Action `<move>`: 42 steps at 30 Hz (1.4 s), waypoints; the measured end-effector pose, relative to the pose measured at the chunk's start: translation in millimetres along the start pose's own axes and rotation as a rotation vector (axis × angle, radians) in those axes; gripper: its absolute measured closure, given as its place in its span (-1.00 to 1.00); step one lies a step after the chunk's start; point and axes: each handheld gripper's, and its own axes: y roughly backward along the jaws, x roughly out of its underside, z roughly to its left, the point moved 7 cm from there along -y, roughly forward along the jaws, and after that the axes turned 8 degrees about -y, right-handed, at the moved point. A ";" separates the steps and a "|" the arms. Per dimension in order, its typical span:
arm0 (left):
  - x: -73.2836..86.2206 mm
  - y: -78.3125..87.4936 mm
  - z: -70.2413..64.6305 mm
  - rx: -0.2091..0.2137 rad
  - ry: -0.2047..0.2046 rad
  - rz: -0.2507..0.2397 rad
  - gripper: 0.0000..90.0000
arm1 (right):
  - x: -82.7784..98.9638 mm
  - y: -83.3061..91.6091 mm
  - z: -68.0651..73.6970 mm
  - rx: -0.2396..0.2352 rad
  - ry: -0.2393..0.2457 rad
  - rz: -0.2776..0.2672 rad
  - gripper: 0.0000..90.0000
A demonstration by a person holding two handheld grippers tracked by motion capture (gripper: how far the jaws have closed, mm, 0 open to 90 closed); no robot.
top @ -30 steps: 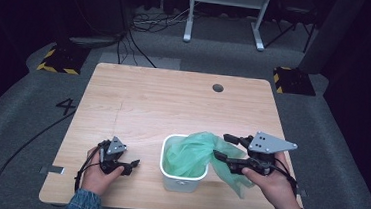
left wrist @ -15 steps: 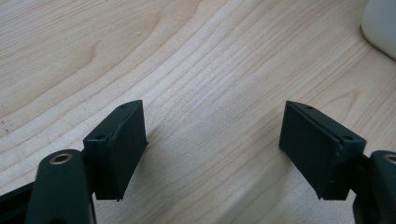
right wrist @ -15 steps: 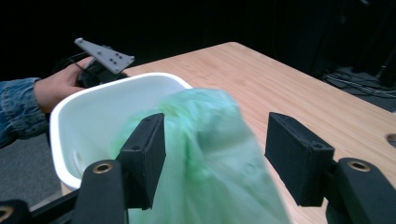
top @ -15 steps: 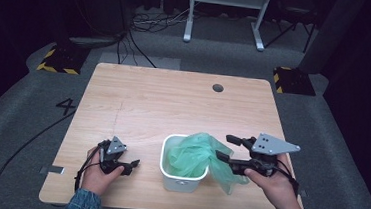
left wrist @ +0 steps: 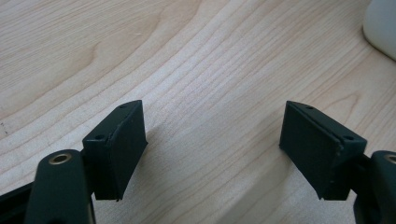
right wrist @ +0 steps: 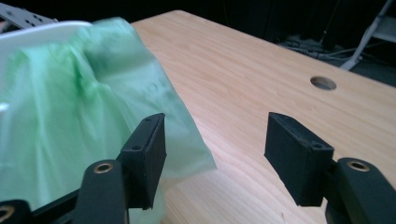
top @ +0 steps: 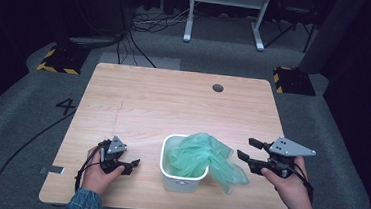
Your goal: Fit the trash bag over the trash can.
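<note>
Table (top: 173,103) w/ wood grain (dark room behind).

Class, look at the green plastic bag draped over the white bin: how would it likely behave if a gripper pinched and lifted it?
The green plastic bag probably flops: it sags in loose folds over the white bin. It looks thin and translucent, so likely very light. Its smooth film may slip between jaws.

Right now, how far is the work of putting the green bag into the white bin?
Done: the green bag sits partly inside the white bin. In hand: nothing; the right gripper is open beside it, the left gripper open over the table. Left: one flap hangs outside, unfitted on the rim.
</note>
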 end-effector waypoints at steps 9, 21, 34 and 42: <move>-1.1 -1.4 0.5 -0.003 0.005 -0.002 -0.51 | 33.2 -7.7 -13.4 0.067 -0.013 0.072 -0.14; -1.0 -1.4 0.2 -0.003 0.005 -0.002 -0.50 | 78.5 -28.3 -8.9 0.025 -0.062 0.156 -0.15; -0.9 -1.2 0.6 -0.007 0.001 -0.002 -0.50 | 61.3 -32.2 17.1 -0.093 -0.062 0.054 -0.14; -1.6 5.2 2.7 -0.021 0.012 -0.002 -0.38 | 29.9 -19.6 20.9 -0.103 -0.045 -0.012 -0.14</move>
